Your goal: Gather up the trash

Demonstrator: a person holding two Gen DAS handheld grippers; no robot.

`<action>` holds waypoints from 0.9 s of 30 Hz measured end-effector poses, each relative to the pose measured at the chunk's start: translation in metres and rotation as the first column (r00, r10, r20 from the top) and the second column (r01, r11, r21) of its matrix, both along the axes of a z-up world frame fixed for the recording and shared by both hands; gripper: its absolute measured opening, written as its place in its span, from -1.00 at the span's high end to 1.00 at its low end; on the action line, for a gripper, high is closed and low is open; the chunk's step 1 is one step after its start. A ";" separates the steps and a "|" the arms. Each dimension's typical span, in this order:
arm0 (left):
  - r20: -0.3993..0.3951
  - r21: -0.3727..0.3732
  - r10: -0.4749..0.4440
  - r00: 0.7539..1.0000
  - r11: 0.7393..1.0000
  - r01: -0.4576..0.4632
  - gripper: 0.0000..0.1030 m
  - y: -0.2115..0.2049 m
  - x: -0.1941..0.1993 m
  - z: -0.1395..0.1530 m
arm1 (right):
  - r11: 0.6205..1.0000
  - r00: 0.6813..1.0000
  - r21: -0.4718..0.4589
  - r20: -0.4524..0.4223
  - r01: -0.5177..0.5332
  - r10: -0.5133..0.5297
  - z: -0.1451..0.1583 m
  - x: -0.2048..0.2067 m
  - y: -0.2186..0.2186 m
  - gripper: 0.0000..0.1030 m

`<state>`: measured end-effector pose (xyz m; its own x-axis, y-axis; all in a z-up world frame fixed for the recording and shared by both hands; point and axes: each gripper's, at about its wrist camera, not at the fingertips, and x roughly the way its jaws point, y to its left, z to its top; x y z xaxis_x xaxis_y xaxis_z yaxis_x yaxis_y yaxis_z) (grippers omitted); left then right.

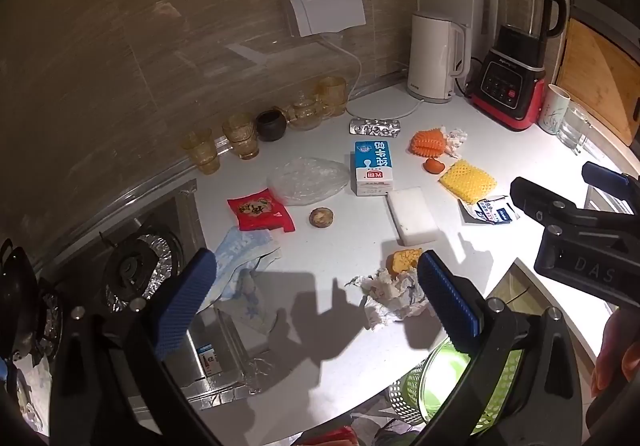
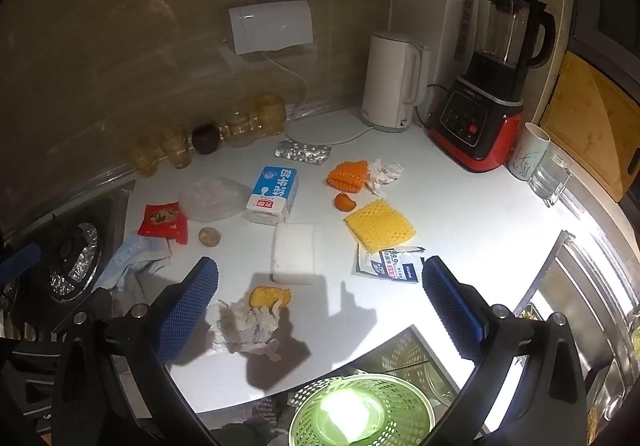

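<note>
— What have your claws got hold of?

— Nothing. My left gripper (image 1: 320,298) and right gripper (image 2: 320,304) both stand spread as wide as they go, pointing down at the white counter (image 2: 480,230) with only air between the blue pads.

— Where is the trash?

— Scattered over the counter. A crumpled tissue (image 2: 248,326) with an orange peel (image 2: 269,297) touching it lies near the front edge, between my right fingers in that view. Toward the middle are a white sponge block (image 2: 294,252), a milk carton (image 2: 274,194) and a yellow foam net (image 2: 380,224) — a torn wipe packet (image 2: 394,264) sits just beside the net. A red wrapper (image 2: 164,222) lies near the stove-side edge.

— And the bin?

— The green basket (image 2: 360,410) sits below the front edge.
</note>
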<state>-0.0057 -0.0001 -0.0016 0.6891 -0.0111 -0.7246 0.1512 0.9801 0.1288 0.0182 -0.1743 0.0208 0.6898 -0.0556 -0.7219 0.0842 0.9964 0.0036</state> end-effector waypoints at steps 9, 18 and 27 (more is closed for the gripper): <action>-0.002 -0.005 0.000 1.000 1.000 0.000 -0.87 0.001 0.000 0.001 | 1.000 1.000 -0.004 -0.002 0.000 -0.001 -0.001 0.000 0.001 -0.96; -0.004 -0.006 0.002 1.000 1.000 -0.002 -0.87 -0.001 -0.001 0.000 | 1.000 1.000 -0.006 -0.002 0.000 0.000 -0.002 -0.001 0.001 -0.96; -0.004 -0.008 0.000 1.000 1.000 0.000 -0.87 0.001 0.000 0.001 | 1.000 1.000 -0.005 -0.001 0.000 0.000 -0.002 -0.001 0.001 -0.96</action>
